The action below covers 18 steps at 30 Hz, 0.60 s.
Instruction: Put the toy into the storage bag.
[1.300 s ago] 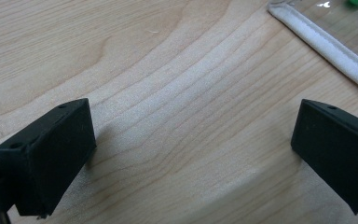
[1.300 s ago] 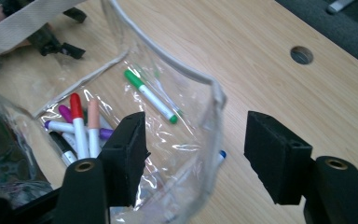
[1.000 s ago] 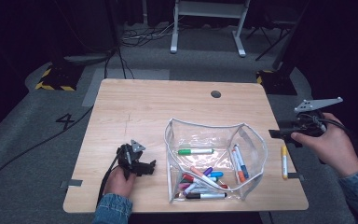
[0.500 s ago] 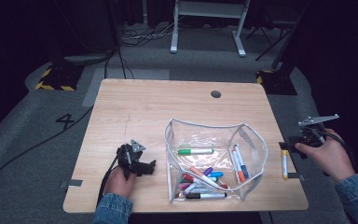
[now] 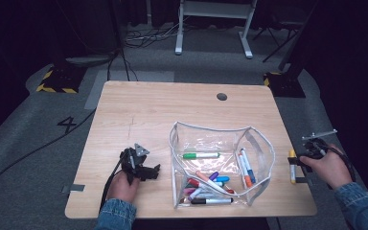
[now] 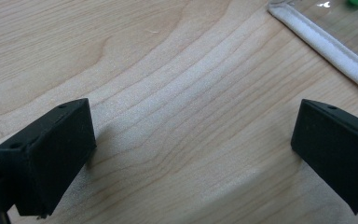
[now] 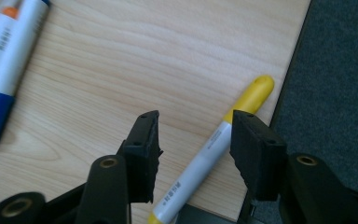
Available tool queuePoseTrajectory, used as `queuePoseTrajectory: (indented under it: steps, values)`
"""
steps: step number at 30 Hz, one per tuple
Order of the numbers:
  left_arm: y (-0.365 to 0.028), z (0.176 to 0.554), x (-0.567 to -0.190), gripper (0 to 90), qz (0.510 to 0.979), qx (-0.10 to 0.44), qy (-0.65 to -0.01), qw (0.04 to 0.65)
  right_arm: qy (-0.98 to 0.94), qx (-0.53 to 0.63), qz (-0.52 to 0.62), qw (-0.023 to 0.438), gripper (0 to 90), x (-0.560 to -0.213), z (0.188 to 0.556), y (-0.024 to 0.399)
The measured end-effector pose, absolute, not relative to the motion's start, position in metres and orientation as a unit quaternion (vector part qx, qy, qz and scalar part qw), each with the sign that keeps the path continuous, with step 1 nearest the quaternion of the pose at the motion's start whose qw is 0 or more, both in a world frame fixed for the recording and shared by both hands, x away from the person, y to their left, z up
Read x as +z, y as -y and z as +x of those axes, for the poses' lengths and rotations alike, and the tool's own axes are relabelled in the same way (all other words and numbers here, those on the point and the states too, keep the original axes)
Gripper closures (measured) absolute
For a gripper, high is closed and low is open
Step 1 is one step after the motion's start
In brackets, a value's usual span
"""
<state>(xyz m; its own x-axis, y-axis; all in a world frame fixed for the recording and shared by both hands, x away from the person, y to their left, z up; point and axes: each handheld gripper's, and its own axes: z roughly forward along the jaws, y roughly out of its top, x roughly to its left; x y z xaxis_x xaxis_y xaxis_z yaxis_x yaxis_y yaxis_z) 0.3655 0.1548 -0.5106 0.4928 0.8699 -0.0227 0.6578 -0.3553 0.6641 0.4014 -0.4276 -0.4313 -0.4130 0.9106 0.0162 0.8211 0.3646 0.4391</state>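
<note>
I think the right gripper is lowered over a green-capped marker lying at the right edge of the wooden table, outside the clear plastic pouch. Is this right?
Not quite: the marker's cap is yellow, not green. The right gripper view shows the yellow-capped marker between the jaws of the right gripper, which have just been closing but do not yet press on it. It does lie at the right edge of the wooden table, outside the clear plastic pouch.
</note>
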Motion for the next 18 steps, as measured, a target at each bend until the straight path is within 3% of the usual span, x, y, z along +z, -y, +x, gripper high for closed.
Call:
queuePoseTrajectory:
  steps: [7, 14, 18]
  values:
    - [-0.155, 0.366, -0.511, 0.0, 0.806, 0.170, -0.474, 0.313, -0.811, 0.169, 0.550, 0.104, 56.6, -0.456, 0.407, 0.435]
    - [-0.155, 0.366, -0.511, 0.0, 0.806, 0.170, -0.474, 0.313, -0.812, 0.159, 0.552, 0.100, 64.6, -0.467, 0.410, 0.432]
    - [-0.155, 0.366, -0.511, 0.0, 0.806, 0.170, -0.474, 0.313, -0.810, 0.156, 0.557, 0.096, 74.7, -0.469, 0.411, 0.427]
